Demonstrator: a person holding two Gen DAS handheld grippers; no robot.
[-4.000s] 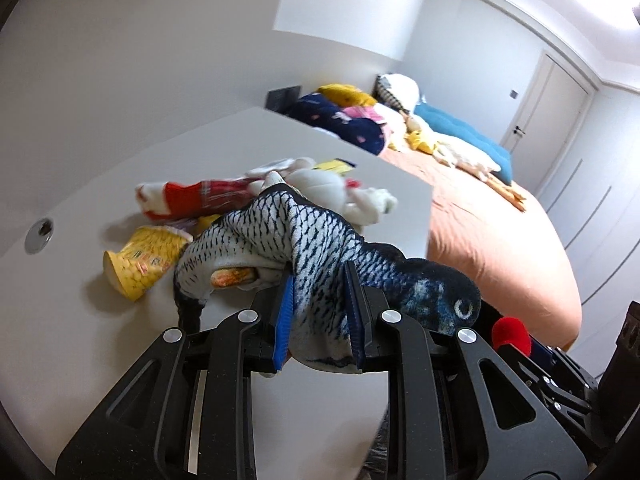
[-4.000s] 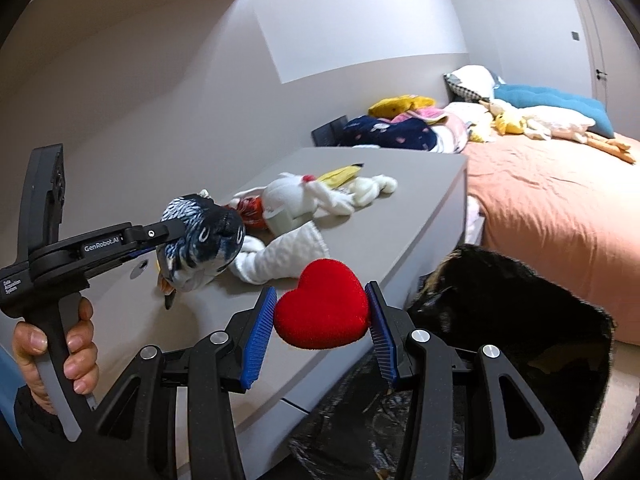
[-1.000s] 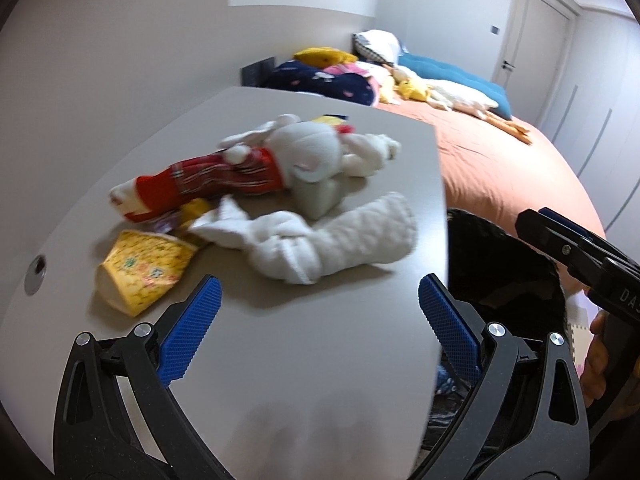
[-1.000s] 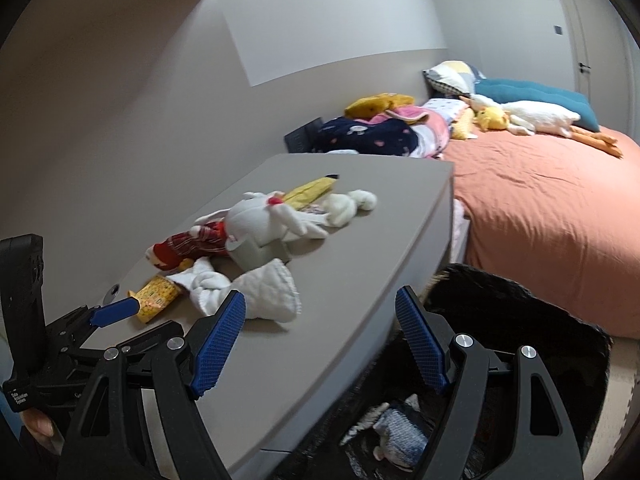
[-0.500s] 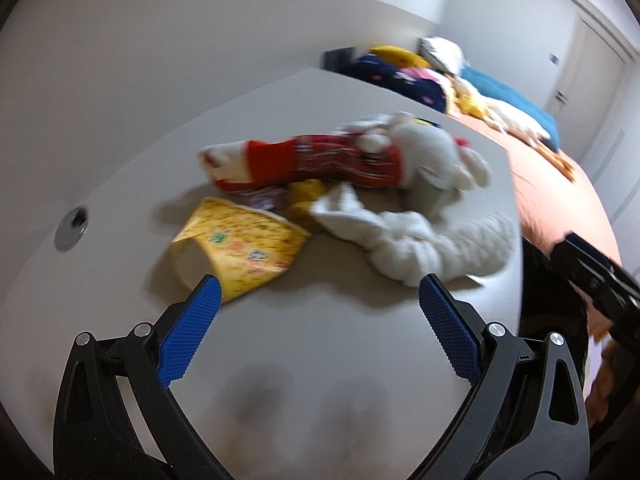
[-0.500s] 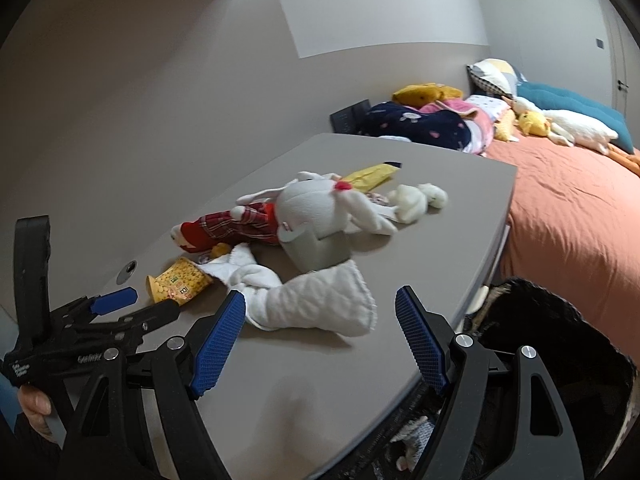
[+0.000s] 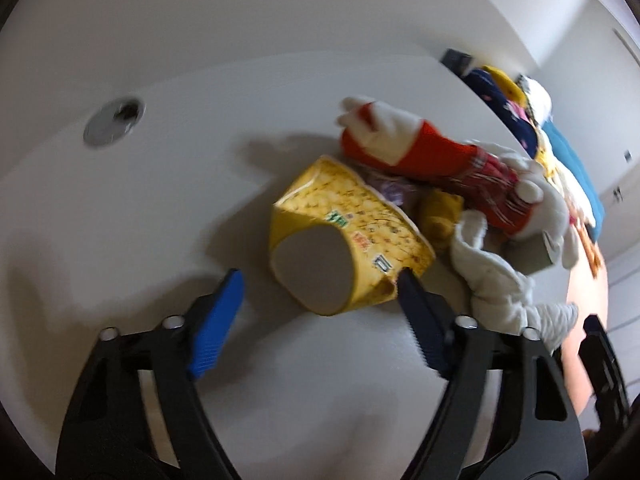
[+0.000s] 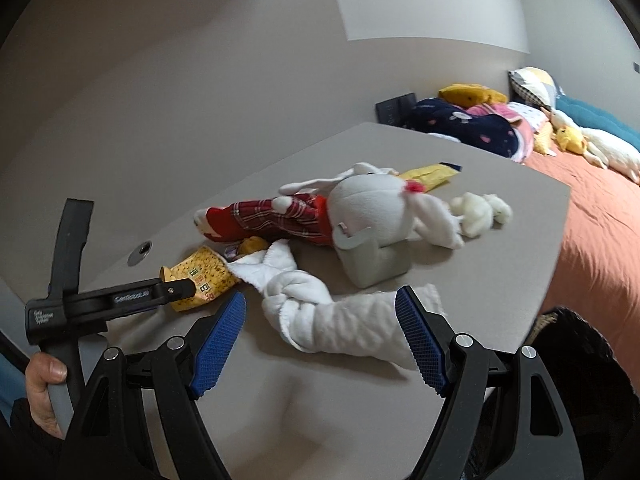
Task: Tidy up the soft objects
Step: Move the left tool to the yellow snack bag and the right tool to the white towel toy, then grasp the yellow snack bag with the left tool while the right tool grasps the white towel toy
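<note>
Left wrist view: the left gripper (image 7: 318, 308) is pointed down at a yellow soft cup (image 7: 344, 236) lying on its side on the grey table (image 7: 140, 208). Its jaws are closing, with the cup's near end framed between them; the right-hand pad appears at the cup's edge, but contact cannot be confirmed through the blur. A red and white plush rabbit (image 7: 452, 164) is seen beyond the cup, and a knotted white cloth (image 7: 496, 276) lies beside it.

Right wrist view: the right gripper (image 8: 320, 330) is held with its jaws spread and nothing gripped. The knotted white cloth (image 8: 332, 312) lies on the table between and just beyond the pads. A black bag (image 8: 580, 360) is seen below the table edge. The left gripper's handle is held by a hand (image 8: 42, 388).
</note>
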